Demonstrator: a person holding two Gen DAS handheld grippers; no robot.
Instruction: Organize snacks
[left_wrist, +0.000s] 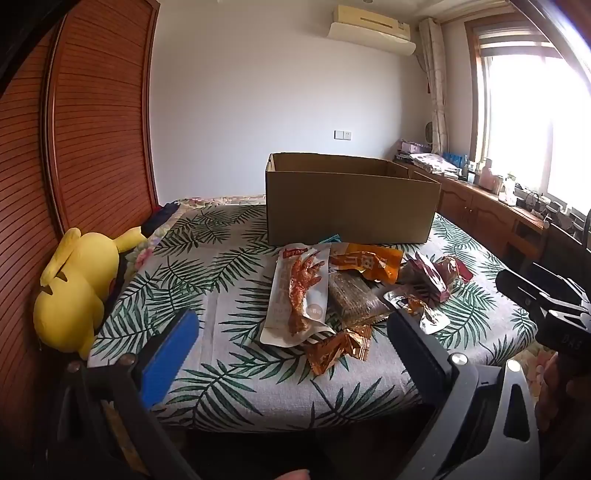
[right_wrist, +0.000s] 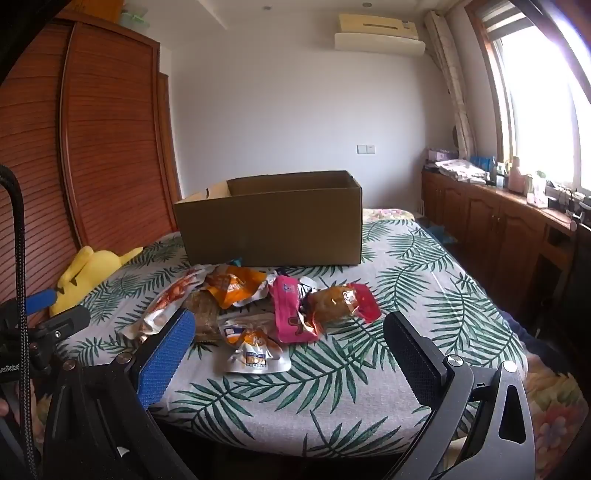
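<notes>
A bedroom with a louvred wooden wardrobe is framing a table draped in a white cloth printed with green palm leaves (left_wrist: 229, 258). The heap of crinkly foil and plastic snack packets (right_wrist: 258, 310) is lying near the front edge, just before the open brown cardboard box (left_wrist: 347, 206). The left gripper (left_wrist: 295, 343) and right gripper (right_wrist: 291, 354) are hovering short of the heap, jaws spread wide, holding nothing. Slick overlapping wrappers could slip from a pinch or drag neighbours off the edge. Packet printing is showing but is not legible; "DAS" is showing on the right gripper's body.
</notes>
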